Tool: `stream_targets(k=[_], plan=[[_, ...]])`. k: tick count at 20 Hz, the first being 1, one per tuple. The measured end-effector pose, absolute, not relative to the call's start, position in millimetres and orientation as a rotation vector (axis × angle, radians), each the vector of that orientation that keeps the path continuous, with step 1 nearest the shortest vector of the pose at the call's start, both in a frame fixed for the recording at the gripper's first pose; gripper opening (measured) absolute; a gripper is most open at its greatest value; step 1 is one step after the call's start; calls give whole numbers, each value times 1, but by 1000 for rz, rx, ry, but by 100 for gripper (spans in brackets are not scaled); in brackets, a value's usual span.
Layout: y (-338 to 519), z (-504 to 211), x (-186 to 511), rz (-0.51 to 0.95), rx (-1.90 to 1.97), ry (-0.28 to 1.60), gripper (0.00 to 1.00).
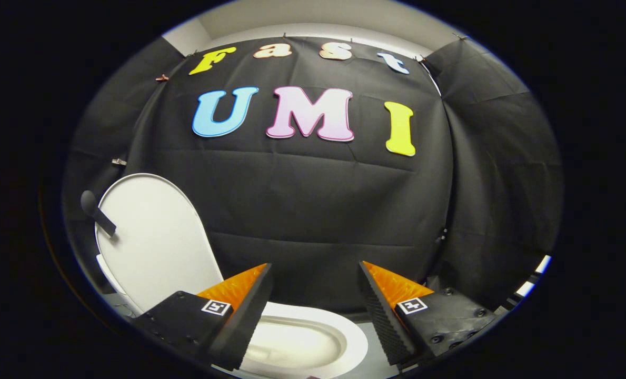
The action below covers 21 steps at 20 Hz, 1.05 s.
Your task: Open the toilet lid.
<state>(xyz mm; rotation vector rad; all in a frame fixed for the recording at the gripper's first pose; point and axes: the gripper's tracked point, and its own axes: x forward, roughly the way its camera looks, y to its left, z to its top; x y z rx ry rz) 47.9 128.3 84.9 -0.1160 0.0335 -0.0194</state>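
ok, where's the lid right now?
In the gripper view the lid stands raised, beyond the left finger, against the black cloth, above the bowl. The gripper is open, holding nothing.

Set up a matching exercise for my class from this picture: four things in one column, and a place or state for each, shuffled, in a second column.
Things:
1. lid
2. bowl
3. fingers
4. black knob

Places or states:
A. spread apart, holding nothing
B. raised upright
C. low down, between the fingers
D. beside the lid's outer edge

Pairs: 1-B, 2-C, 3-A, 4-D
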Motion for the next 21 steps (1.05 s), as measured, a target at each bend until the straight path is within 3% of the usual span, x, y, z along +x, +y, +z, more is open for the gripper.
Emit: stream_targets(k=[12, 21], plan=[[89, 59, 58, -46, -56, 77, 99], [109, 46, 56, -8, -90, 93, 100]])
